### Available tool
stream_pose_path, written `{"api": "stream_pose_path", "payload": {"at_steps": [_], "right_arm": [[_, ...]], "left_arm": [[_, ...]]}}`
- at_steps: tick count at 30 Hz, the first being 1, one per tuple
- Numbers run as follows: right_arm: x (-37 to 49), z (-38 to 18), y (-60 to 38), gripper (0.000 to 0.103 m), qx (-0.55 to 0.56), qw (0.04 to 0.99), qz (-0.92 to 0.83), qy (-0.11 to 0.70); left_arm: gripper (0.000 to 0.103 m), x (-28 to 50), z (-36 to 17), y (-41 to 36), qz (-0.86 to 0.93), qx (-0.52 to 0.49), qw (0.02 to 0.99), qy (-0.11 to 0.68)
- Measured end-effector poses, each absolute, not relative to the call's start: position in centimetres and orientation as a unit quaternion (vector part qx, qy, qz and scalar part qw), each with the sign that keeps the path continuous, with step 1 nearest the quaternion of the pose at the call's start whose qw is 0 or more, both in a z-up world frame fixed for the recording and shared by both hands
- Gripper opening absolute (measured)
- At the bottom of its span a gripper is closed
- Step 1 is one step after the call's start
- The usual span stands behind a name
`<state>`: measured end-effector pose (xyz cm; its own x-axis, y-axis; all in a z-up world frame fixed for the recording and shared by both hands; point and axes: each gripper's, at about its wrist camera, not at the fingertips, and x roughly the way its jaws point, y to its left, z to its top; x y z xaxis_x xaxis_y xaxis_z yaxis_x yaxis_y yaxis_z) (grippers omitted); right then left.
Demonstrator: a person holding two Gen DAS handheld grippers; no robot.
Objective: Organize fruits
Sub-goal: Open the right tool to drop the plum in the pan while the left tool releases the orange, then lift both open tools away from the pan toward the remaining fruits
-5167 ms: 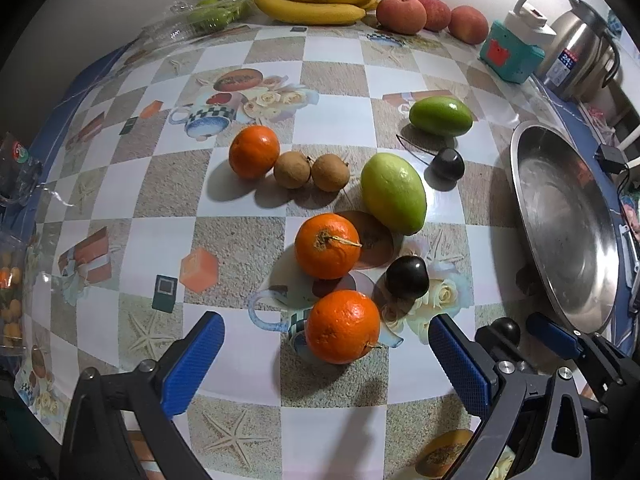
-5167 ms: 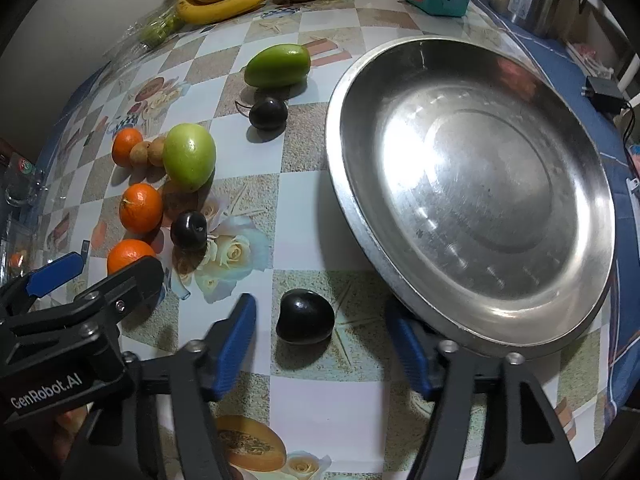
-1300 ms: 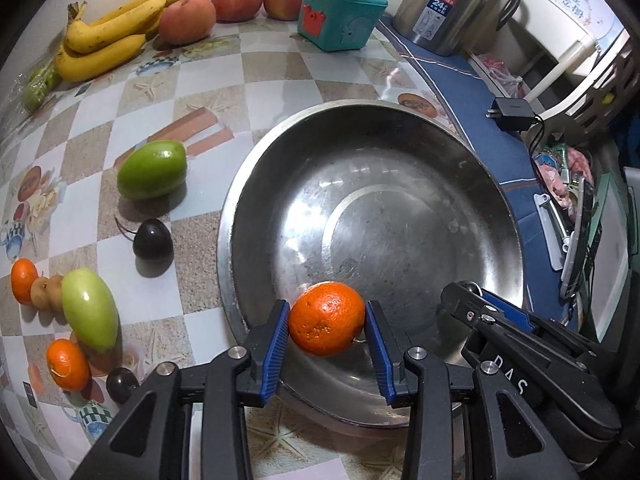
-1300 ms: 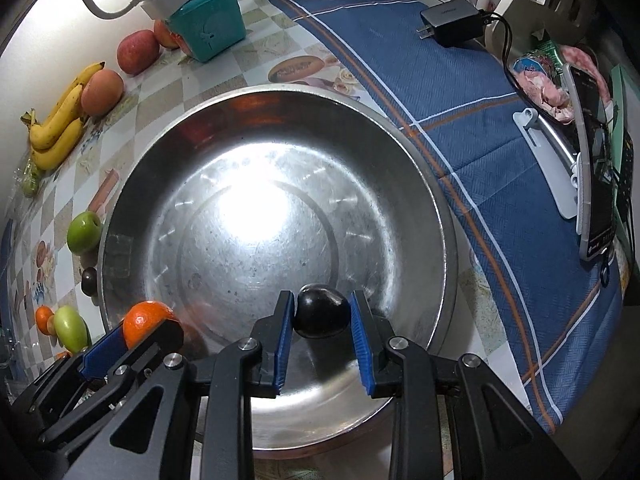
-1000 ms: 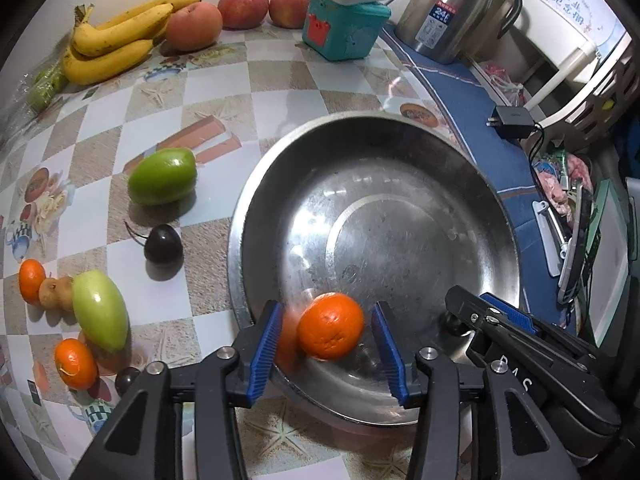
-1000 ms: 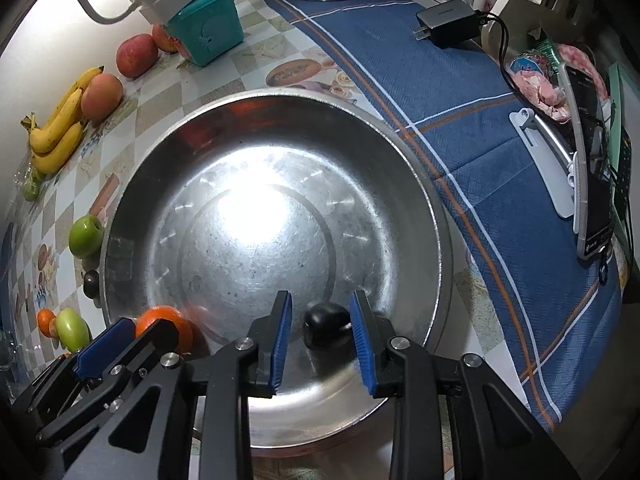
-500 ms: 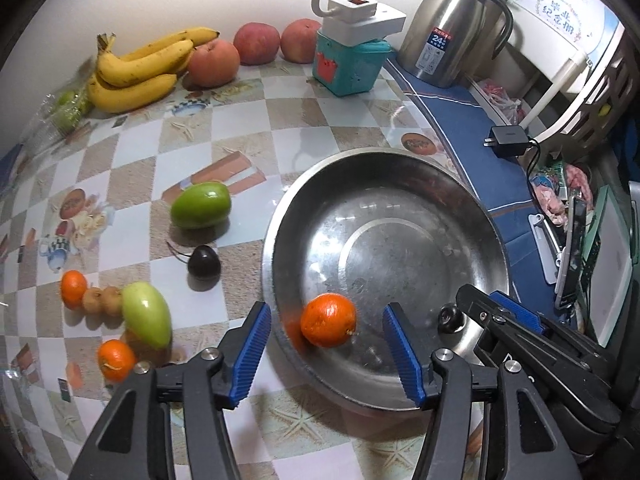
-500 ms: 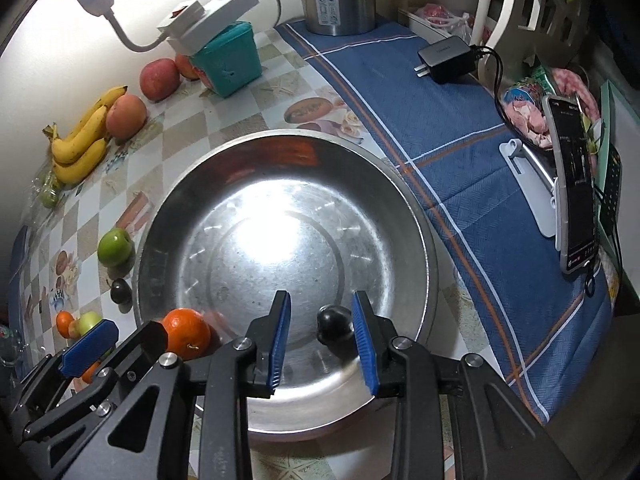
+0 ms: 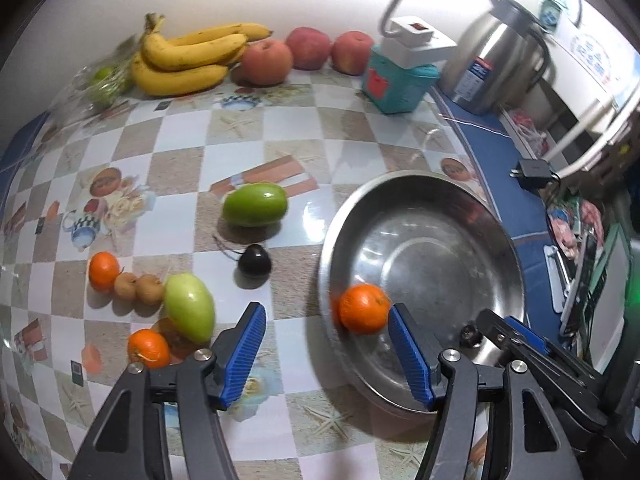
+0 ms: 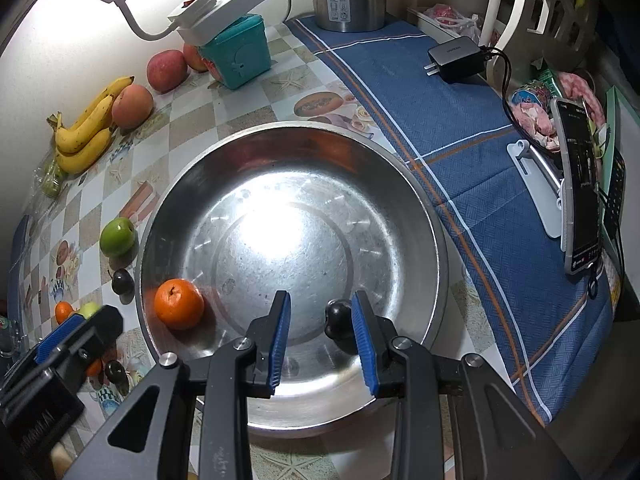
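A steel bowl [image 9: 496, 232] [image 10: 400, 184] holds an orange [image 9: 363, 309] [image 10: 178, 303] at its left wall and a dark plum [image 10: 339, 312] [image 9: 468, 335] near its front. My left gripper [image 9: 326, 354] is open and empty, raised above the bowl's left rim. My right gripper [image 10: 322, 340] is open and empty above the bowl's front, the plum just beyond its right finger. On the table lie two oranges [image 9: 103, 271], two green mangoes [image 9: 255, 204], two brown fruits [image 9: 138, 287] and a dark plum [image 9: 254, 266].
Bananas [image 9: 188, 56], peaches [image 9: 266, 60], a teal box [image 9: 398, 80] with a power strip and lamp, and a steel kettle [image 9: 496, 52] line the back wall. A blue cloth [image 10: 480, 152] with a charger [image 10: 456, 58] and a phone [image 10: 578, 188] lies to the right.
Both grippers have opened, released the orange and the plum into the bowl, and drawn back and up. The left gripper has swung left toward the fruit on the table.
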<state>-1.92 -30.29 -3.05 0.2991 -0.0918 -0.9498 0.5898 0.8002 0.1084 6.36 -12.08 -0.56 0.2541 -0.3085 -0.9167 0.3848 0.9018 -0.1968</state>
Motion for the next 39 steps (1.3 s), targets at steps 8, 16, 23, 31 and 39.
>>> {"api": "stream_pose_path", "payload": {"at_steps": [8, 16, 23, 31, 39], "right_arm": [[-2.0, -3.0, -30.3, 0.032, 0.227, 0.774, -0.222, 0.548], [-2.2, -3.0, -30.7, 0.057, 0.231, 0.774, -0.228, 0.544], [-2.1, -3.1, -30.6, 0.075, 0.229, 0.776, -0.229, 0.541], [-2.1, -3.2, -30.6, 0.085, 0.227, 0.779, -0.227, 0.538], [-2.0, -3.3, -30.5, 0.088, 0.229, 0.781, -0.222, 0.536]], "left_arm": [[0.069, 6.8, -1.8, -11.6, -0.202, 0.036, 0.785, 0.585], [0.096, 7.2, -3.1, -11.1, -0.175, 0.035, 0.779, 0.601], [0.103, 7.3, -3.7, -10.8, -0.160, 0.045, 0.782, 0.601], [0.103, 7.6, -3.9, -10.2, -0.142, 0.041, 0.787, 0.599], [0.103, 7.8, -3.9, -9.9, -0.136, 0.041, 0.790, 0.596]]}}
